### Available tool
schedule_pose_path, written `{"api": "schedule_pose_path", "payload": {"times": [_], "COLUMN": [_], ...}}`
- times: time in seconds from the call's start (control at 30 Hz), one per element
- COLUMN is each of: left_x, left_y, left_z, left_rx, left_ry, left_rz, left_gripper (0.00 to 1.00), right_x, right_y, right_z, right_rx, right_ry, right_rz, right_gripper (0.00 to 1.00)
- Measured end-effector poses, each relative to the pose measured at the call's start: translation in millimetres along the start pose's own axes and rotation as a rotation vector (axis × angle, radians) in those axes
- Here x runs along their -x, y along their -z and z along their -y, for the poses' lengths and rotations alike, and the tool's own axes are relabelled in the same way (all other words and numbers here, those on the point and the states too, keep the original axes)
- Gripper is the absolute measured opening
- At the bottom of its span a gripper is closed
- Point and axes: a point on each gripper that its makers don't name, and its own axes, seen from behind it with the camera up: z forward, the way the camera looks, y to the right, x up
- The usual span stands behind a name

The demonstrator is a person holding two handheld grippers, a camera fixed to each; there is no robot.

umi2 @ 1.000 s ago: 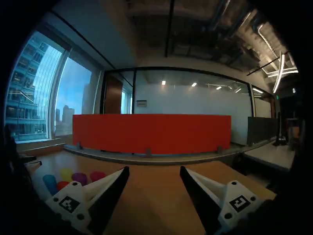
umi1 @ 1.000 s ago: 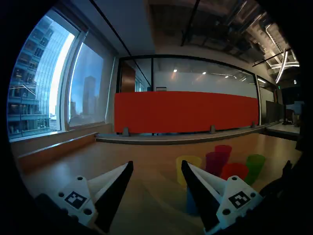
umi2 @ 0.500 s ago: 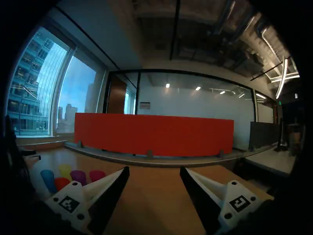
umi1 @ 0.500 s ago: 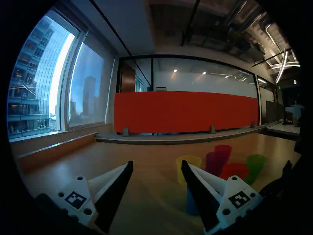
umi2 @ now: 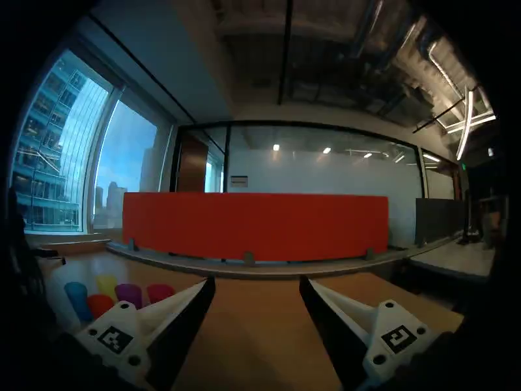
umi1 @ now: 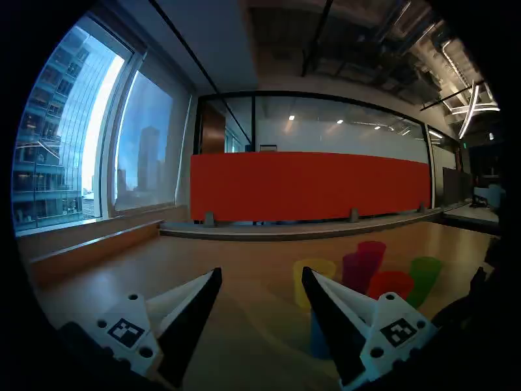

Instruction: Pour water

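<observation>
1. Cups [umi1: 365,274] are bunched together on the wooden table [umi1: 260,254], a bit right of centre in the left gripper view.
2. Six can be counted there. A yellow cup [umi1: 312,277] is nearest the middle, with a purple cup [umi1: 355,268] and a pink cup [umi1: 373,249] just beside it further back. A red cup [umi1: 391,283] and a green cup [umi1: 426,277] are off to the right. A blue cup [umi1: 317,335] is closest in, half hidden behind one finger.
3. What's inside them can't be made out, tbh.
4. The left gripper [umi1: 260,274] is held low over the table with its jaws spread wide. Nothing is gripped, and just bare tabletop is seen between them.
5. Same deal for the right gripper [umi2: 257,281]: it's spread apart with nothing pinched, and it's pointed across the table.
6. In the right gripper view the bunch is seen down at the lower left, well off to the side of the fingers. Blue, red, yellow, purple and pink ones can be picked out.
7. Further out, an orange-red panel [umi1: 306,186] is stood along the table's far edge, with a glass wall [umi1: 338,124] behind it.
8. Tall windows [umi1: 65,143] with high-rises outside are seen on the left, and strip lights [umi1: 472,111] are hung up top right.
</observation>
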Motion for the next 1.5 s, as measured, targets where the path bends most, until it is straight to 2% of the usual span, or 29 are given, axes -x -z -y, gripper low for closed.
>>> {"api": "schedule_pose_path", "payload": {"times": [0.2,0.6,0.97,1.5], "left_x": [-0.2,0.3,0.3,-0.3], "left_y": [-0.1,0.2,0.2,-0.1], "left_z": [-0.2,-0.5,-0.3,-0.9], "left_rx": [0.0,0.0,0.0,0.0], "left_ry": [0.0,0.0,0.0,0.0], "left_rz": [0.0,0.0,0.0,0.0], "left_gripper": [0.91,0.91,0.91,0.91], "right_x": [18.2,41.6,47.7,61.3], "right_y": [-1.7,-0.7,-2.8,-2.4], "right_z": [-11.4,-24.0,-21.4,-25.5], "right_rx": [0.032,0.039,0.03,0.043], "right_ry": [-0.013,-0.053,-0.034,-0.034], "right_rz": [0.009,0.031,0.024,0.05], "right_gripper": [1.0,1.0,1.0,1.0]}}
